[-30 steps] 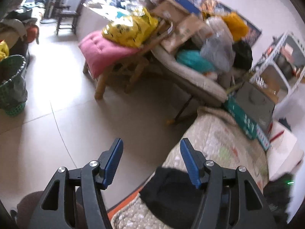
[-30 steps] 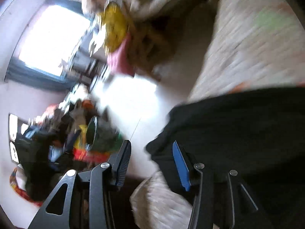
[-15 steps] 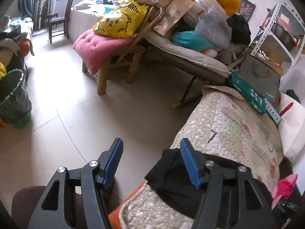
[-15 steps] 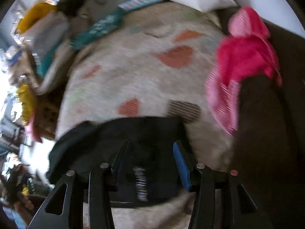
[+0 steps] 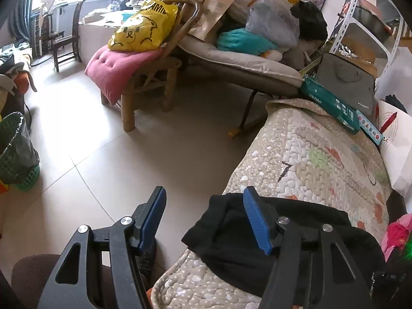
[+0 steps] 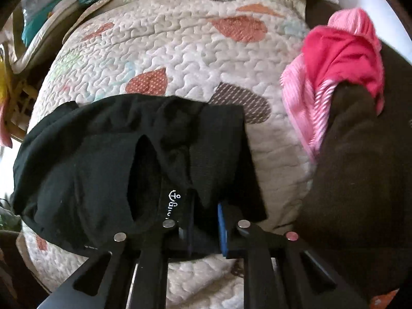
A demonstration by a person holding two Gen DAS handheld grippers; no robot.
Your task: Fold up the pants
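the left wrist view takes in the room: a green basket [image 5: 15, 154] at the far left, a pink cushion [image 5: 118, 69] with a yellow bear bag [image 5: 144, 29] on a wooden chair, then a lounger [image 5: 244, 61] piled with bags, and a green box [image 5: 329, 103] at the head of the quilted cover [image 5: 309, 154]. the left gripper [image 5: 203, 216] stands wide open and holds nothing, its left finger over bare floor, its right finger over the near edge of the black pants [image 5: 244, 244], which lie bunched on the cover.

the right wrist view shows what the other cannot: the pants [image 6: 103, 154] from above, lying across the cover [image 6: 193, 51], with white lettering on the fabric. the right gripper [image 6: 204, 221] has its jaws drawn in close on the pants' near edge, cloth between them (blue pad visible on one side only). to the right, a pink and red garment [image 6: 334, 64] lies against something dark brown [image 6: 360, 193].
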